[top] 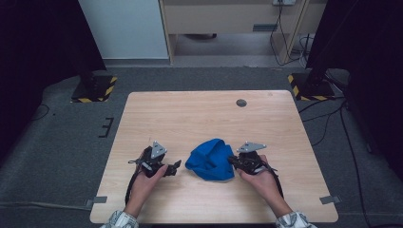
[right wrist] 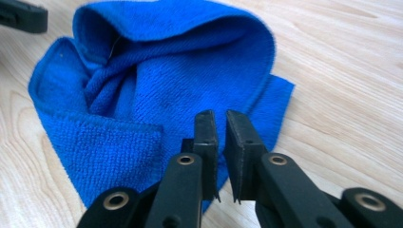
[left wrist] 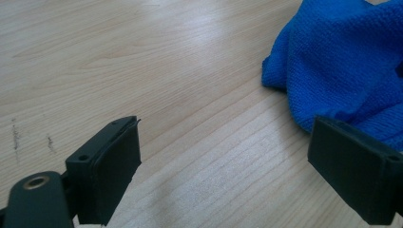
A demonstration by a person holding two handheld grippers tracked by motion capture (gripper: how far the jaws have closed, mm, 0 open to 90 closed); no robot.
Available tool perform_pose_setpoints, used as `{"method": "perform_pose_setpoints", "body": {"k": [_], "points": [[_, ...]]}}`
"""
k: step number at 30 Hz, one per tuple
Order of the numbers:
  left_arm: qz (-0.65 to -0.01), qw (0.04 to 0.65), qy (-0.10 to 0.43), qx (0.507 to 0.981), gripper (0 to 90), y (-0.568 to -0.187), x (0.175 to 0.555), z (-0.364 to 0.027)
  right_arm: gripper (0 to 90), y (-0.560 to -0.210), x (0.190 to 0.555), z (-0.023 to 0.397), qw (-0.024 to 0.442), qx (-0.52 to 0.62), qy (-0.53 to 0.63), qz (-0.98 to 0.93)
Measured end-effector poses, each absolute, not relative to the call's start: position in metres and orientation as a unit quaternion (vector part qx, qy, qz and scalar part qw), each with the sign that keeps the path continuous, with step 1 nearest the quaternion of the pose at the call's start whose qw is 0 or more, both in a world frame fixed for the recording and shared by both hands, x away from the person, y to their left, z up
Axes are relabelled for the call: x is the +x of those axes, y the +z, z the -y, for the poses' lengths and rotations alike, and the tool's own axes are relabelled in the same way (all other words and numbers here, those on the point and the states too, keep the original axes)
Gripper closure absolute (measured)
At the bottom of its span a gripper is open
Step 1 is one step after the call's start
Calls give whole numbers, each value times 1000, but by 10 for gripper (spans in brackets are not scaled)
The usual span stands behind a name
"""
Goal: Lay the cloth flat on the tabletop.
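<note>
Your right tool [right wrist: 220, 156], jaws nearly together with no fabric seen between them, sits at the crumpled blue cloth's [top: 210, 159] right edge on the bench [top: 204, 114], while your left tool [top: 172, 167] waits wide apart just left of the cloth.

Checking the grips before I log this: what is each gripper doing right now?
Left gripper: open, nothing between its jaws, beside the blue cloth.
Right gripper: jaws nearly together over the cloth's edge; a pinch on it cannot be told.

Lab, hazard-striped stand bases [top: 94, 89], grey carpet [top: 62, 137] (cables trailing)
</note>
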State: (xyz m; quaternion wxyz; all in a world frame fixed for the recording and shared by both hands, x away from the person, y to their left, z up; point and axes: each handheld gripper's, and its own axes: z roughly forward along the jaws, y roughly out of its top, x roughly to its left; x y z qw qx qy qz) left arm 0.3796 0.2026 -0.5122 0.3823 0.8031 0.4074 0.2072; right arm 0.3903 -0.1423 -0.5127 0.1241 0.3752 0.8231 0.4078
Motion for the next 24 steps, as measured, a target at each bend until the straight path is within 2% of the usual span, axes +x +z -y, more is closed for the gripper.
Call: {"method": "perform_pose_setpoints", "body": {"k": [4, 10, 13, 15, 22, 24], "points": [[-405, 385, 207, 803, 100, -511, 379, -201, 736, -521, 391, 134, 119, 376, 394, -830], [-408, 393, 204, 798, 100, -510, 377, -201, 564, -527, 394, 132, 118, 391, 383, -828], [-408, 394, 205, 798, 100, -510, 377, -201, 552, -528, 394, 132, 116, 389, 383, -830], [-407, 393, 205, 799, 100, -510, 377, -201, 579, -529, 393, 130, 119, 386, 379, -832], [-408, 393, 205, 798, 100, -510, 377, -201, 786, -528, 395, 129, 120, 374, 374, -841], [-408, 394, 206, 797, 100, -509, 377, -201, 817, -527, 395, 129, 120, 369, 374, -842]]}}
